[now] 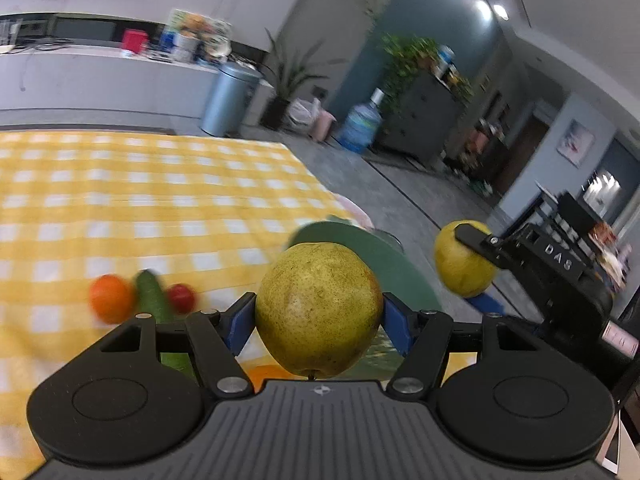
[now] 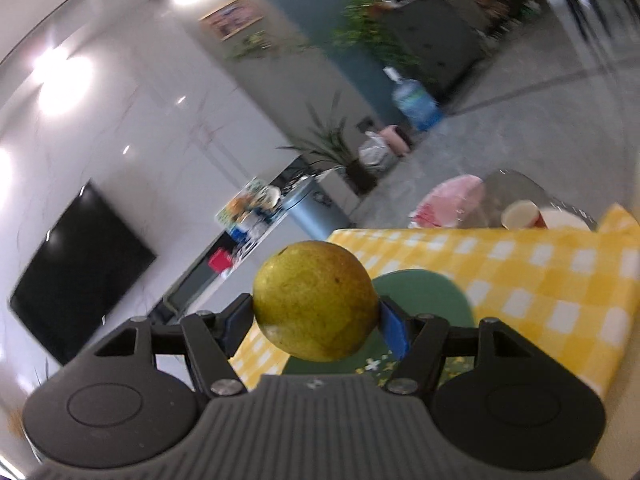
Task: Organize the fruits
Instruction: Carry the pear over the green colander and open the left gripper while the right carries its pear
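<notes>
Gripping one pear apiece, left gripper [image 1: 319, 316] and right gripper [image 2: 316, 322] hover above the green plate [image 1: 396, 268] (both blurred).

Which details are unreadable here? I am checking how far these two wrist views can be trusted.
- Left wrist view: the green plate is mostly hidden behind the pear in the left tongs; its contents cannot be seen.
- Left wrist view: the orange, cucumber and tomato are motion-blurred.
- Right wrist view: the paper cup is small and blurred.
</notes>
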